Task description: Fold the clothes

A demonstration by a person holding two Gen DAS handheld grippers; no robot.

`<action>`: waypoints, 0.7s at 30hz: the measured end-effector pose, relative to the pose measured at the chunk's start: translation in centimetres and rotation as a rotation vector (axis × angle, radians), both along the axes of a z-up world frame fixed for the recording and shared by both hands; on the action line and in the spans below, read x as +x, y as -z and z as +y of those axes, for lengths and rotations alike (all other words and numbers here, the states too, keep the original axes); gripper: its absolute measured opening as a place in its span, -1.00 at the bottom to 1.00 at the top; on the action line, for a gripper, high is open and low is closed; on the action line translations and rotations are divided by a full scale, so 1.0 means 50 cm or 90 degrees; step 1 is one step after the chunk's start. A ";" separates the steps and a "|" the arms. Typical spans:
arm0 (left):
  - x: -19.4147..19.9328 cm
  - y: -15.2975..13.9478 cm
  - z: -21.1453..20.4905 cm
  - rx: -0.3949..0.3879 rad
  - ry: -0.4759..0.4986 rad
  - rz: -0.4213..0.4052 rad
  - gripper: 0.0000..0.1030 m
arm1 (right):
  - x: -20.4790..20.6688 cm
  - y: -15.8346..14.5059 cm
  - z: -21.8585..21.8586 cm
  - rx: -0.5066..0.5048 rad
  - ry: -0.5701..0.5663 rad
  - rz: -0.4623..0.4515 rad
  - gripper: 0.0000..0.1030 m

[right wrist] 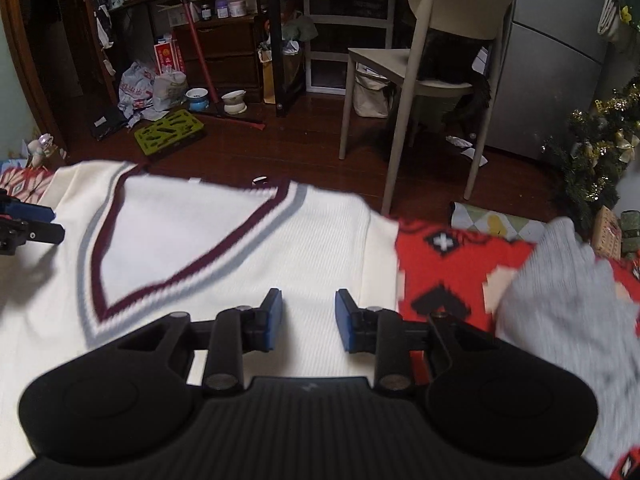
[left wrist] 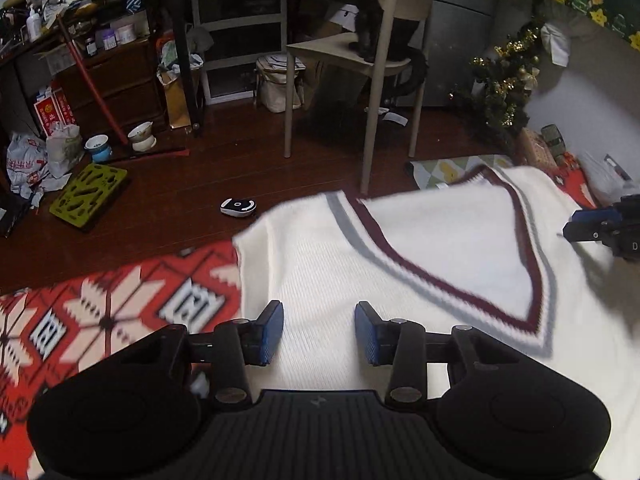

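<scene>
A cream knit V-neck vest [left wrist: 420,264] with maroon and grey trim lies flat on a red patterned blanket [left wrist: 100,320]. My left gripper [left wrist: 319,330] hovers open over the vest's left shoulder area, nothing between its blue pads. In the right wrist view the same vest [right wrist: 224,240] spreads to the left, and my right gripper [right wrist: 308,318] stands open above its right side near the armhole edge. Each gripper shows at the other view's edge: the right gripper [left wrist: 600,230] and the left gripper [right wrist: 24,226].
A grey garment [right wrist: 560,300] lies on the blanket [right wrist: 448,272] to the right. Beyond are the dark wood floor, a beige chair [right wrist: 420,80], a computer mouse [left wrist: 238,207], a green tray [left wrist: 90,192], cluttered shelves, and a small decorated tree [left wrist: 504,80].
</scene>
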State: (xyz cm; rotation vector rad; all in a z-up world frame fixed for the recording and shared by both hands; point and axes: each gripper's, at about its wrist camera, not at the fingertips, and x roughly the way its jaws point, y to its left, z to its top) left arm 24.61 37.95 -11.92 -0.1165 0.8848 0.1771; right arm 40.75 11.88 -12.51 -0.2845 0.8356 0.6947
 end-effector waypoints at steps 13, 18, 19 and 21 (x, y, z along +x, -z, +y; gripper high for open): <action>0.120 -0.004 0.086 -0.047 -0.017 0.019 -0.48 | 0.161 0.013 0.066 0.032 0.014 0.041 -0.54; 0.158 0.002 0.100 -0.049 -0.032 0.041 -0.30 | 0.206 0.018 0.094 0.024 0.024 0.053 -0.53; 0.161 0.002 0.102 -0.052 -0.027 0.042 -0.31 | 0.215 0.015 0.098 0.029 0.024 0.056 -0.52; 0.163 0.003 0.110 -0.050 -0.011 0.041 -0.29 | 0.230 0.011 0.105 0.035 0.021 0.055 -0.46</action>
